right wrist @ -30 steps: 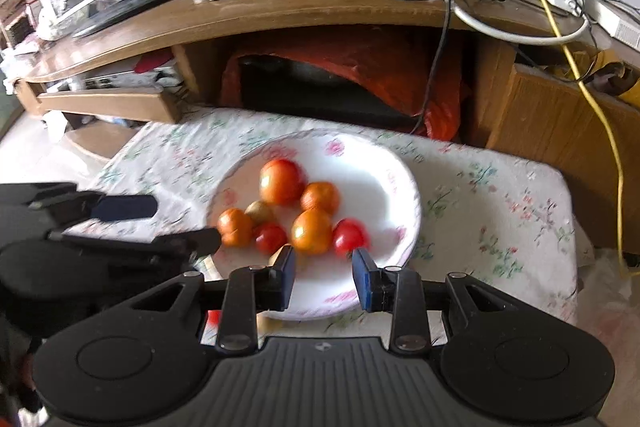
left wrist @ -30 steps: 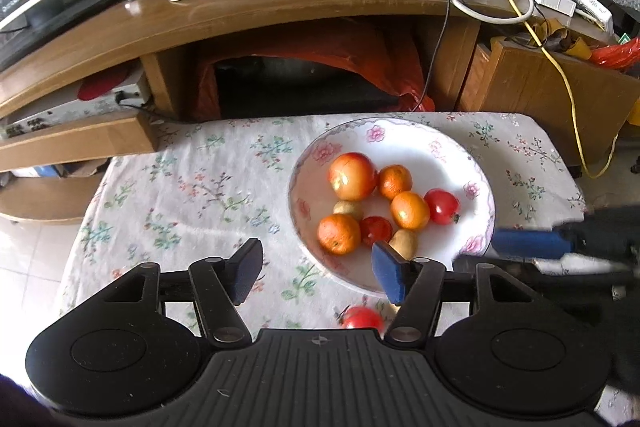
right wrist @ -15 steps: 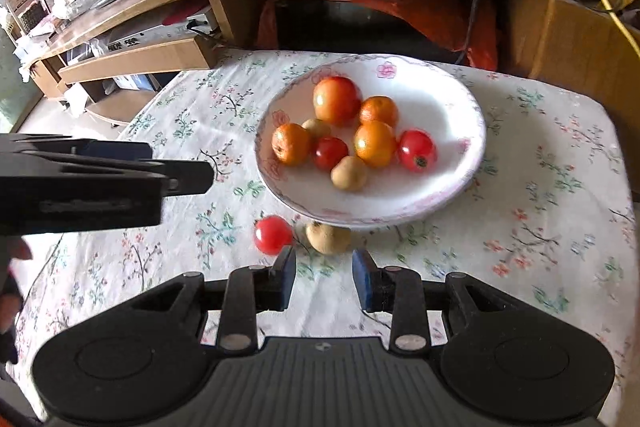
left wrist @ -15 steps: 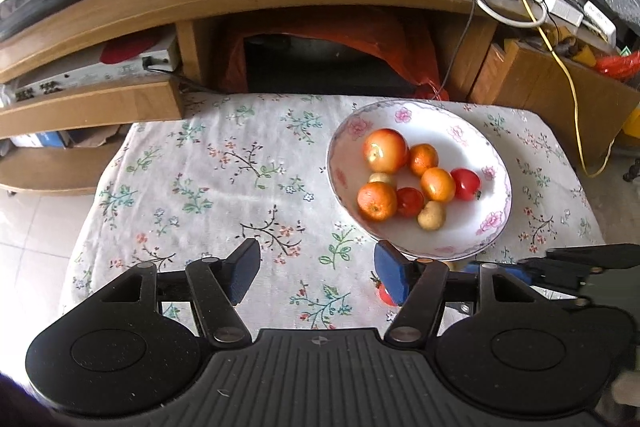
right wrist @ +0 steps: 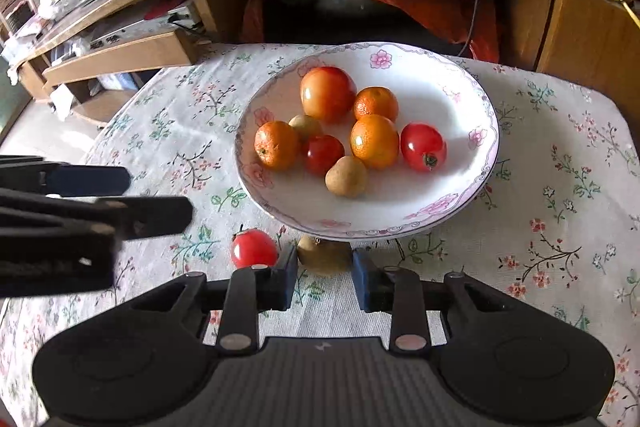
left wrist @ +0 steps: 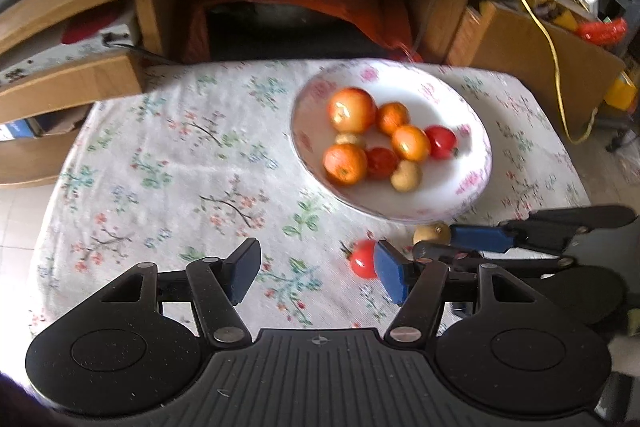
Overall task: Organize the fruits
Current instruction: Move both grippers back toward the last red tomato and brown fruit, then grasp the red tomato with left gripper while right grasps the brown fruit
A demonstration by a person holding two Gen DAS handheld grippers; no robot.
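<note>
Through the left wrist camera I see my left gripper with its jaws spread and nothing between them, poised over the floral tablecloth. A loose red tomato lies on the cloth just beside its right pad, in front of the white flowered bowl, which holds oranges, tomatoes and small brown fruits. A small brown fruit sits on the cloth next to that tomato, just under the bowl's near rim, and my right gripper reaches in from the right, its blue pad beside that fruit. Through the right wrist camera, my right gripper has its jaws set narrow on either side of the brown fruit; whether the pads press on it I cannot tell. The red tomato rests just left of its left finger. The bowl stands directly behind, and my left gripper juts in from the left, blurred.
</note>
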